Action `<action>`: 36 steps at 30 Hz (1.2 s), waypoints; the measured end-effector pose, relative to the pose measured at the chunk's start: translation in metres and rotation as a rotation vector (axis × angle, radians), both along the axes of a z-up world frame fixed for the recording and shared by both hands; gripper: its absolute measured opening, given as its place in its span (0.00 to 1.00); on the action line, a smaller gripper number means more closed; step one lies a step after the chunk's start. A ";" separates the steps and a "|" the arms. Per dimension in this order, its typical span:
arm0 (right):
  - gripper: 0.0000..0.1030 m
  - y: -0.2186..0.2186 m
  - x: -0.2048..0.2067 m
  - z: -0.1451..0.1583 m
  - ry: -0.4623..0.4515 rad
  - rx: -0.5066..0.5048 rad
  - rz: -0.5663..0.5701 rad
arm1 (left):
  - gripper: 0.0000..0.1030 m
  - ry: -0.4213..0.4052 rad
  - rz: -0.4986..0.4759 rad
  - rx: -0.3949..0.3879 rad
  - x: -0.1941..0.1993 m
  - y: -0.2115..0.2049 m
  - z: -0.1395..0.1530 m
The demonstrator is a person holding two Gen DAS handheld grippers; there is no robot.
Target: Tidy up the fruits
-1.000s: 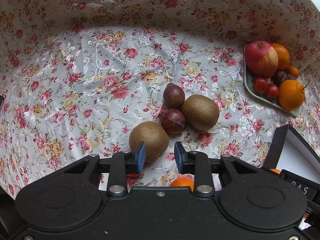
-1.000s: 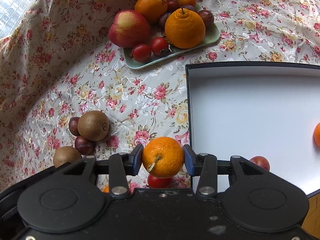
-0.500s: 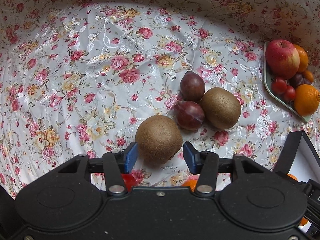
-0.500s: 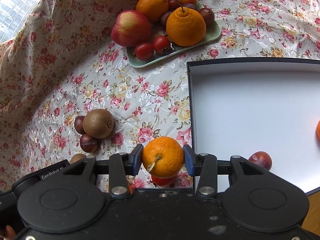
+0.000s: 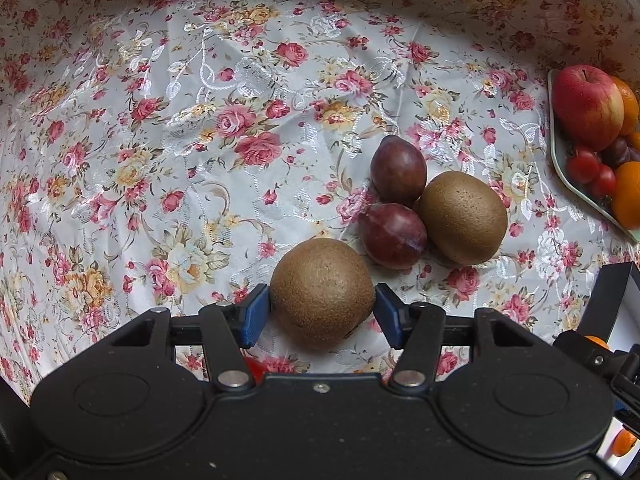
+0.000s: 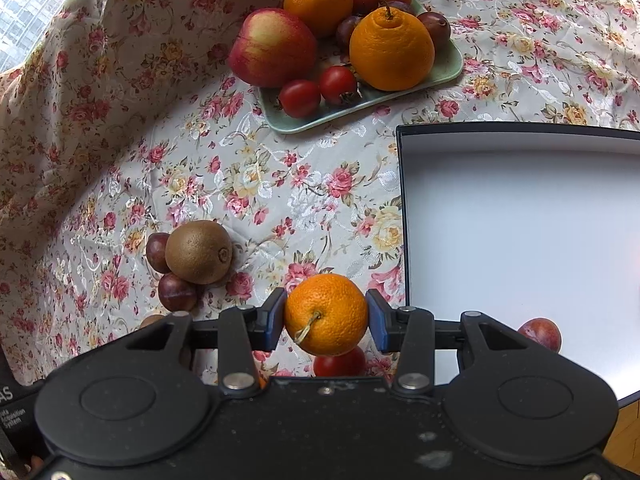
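Note:
My left gripper (image 5: 322, 314) is open around a brown kiwi (image 5: 322, 292) that rests on the floral cloth; its blue pads sit at the kiwi's two sides. Just beyond lie two purple plums (image 5: 394, 234) and a second kiwi (image 5: 462, 216). My right gripper (image 6: 326, 314) is shut on a small orange (image 6: 326, 314) and holds it above the cloth, left of the white tray (image 6: 520, 220). A plum (image 6: 540, 332) lies in that tray. The second kiwi (image 6: 198, 252) also shows in the right wrist view.
A green plate (image 6: 448, 76) at the back holds an apple (image 6: 272, 46), oranges, plums and cherry tomatoes. A red tomato (image 6: 340, 362) lies under the held orange. The tray's dark rim (image 5: 614, 300) stands at the left wrist view's right.
My left gripper has moved forward and opened wider, so the near kiwi now sits between its pads. My right gripper holds the orange and has drifted slightly.

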State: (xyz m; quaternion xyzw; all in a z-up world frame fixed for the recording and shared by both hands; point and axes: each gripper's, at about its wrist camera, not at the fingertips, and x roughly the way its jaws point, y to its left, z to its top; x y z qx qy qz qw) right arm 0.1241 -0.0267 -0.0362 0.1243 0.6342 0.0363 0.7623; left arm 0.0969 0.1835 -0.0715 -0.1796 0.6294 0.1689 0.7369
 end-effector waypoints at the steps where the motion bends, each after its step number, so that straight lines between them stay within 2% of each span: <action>1: 0.43 0.002 0.001 -0.001 0.003 0.001 0.002 | 0.60 0.011 0.001 -0.004 0.001 0.000 -0.003; 4: 0.43 0.007 0.003 -0.003 0.007 0.001 0.010 | 0.60 0.030 0.000 -0.012 0.003 0.000 -0.010; 12: 0.43 0.016 0.008 -0.008 0.013 -0.006 0.019 | 0.59 0.014 -0.018 0.012 0.008 -0.006 -0.012; 18: 0.43 0.019 0.010 -0.010 0.014 -0.009 0.023 | 0.65 0.011 -0.032 -0.011 0.013 -0.006 -0.016; 20: 0.43 0.021 0.011 -0.010 0.015 -0.009 0.023 | 0.58 0.010 -0.012 0.003 0.012 -0.003 -0.015; 25: 0.43 0.023 0.010 -0.009 0.009 -0.007 0.030 | 0.58 0.012 0.008 -0.037 0.009 0.008 -0.012; 28: 0.43 0.022 0.009 -0.008 0.008 -0.004 0.026 | 0.58 -0.004 0.011 -0.048 0.006 0.009 -0.004; 34: 0.43 0.016 0.008 -0.003 -0.004 -0.003 0.012 | 0.58 -0.096 -0.061 0.056 0.004 -0.015 0.031; 36: 0.43 0.013 0.007 -0.001 -0.010 -0.001 0.005 | 0.58 -0.118 -0.088 0.067 0.004 -0.023 0.039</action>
